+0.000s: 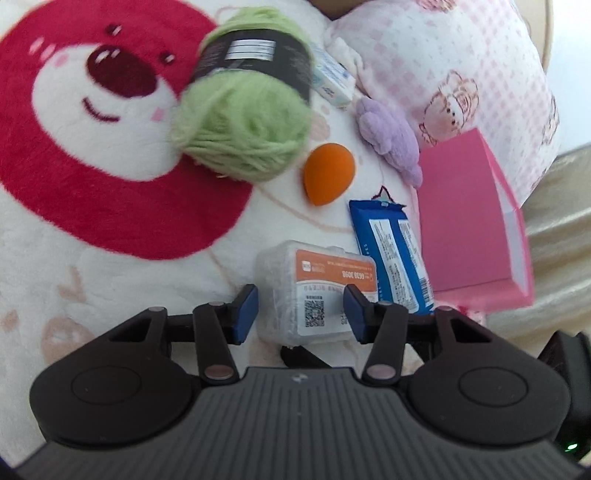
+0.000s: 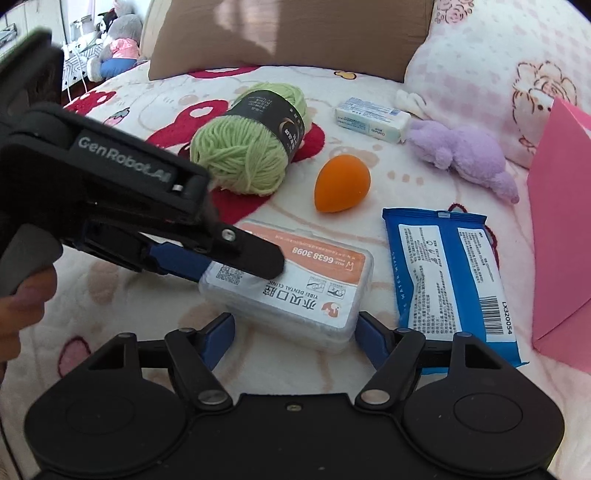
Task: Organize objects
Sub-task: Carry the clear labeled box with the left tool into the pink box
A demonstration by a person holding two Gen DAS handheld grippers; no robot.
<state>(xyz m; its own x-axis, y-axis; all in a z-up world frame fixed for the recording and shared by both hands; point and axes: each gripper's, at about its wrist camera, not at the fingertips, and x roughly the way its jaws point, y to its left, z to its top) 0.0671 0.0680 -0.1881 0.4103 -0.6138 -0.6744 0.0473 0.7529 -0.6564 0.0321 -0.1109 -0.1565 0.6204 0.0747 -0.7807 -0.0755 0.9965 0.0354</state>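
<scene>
A clear plastic floss box with an orange-and-white label (image 1: 314, 291) (image 2: 295, 291) lies on the bed blanket. My left gripper (image 1: 301, 314) is open, its blue pads on either side of the box's near end; it also shows in the right wrist view (image 2: 236, 266), reaching over the box from the left. My right gripper (image 2: 295, 338) is open and straddles the box's near edge. A green yarn ball (image 1: 243, 107) (image 2: 251, 147), an orange sponge egg (image 1: 328, 173) (image 2: 341, 182), a blue wipes pack (image 1: 391, 254) (image 2: 450, 280), a purple plush (image 1: 391, 140) (image 2: 465, 155) and a small white-blue box (image 1: 332, 79) (image 2: 373, 120) lie around.
A pink box (image 1: 469, 221) (image 2: 561, 236) stands open at the right. A pink checked pillow (image 1: 443, 62) (image 2: 498, 55) and a brown pillow (image 2: 288, 33) lie behind. The bear-print blanket (image 1: 92, 184) covers the bed.
</scene>
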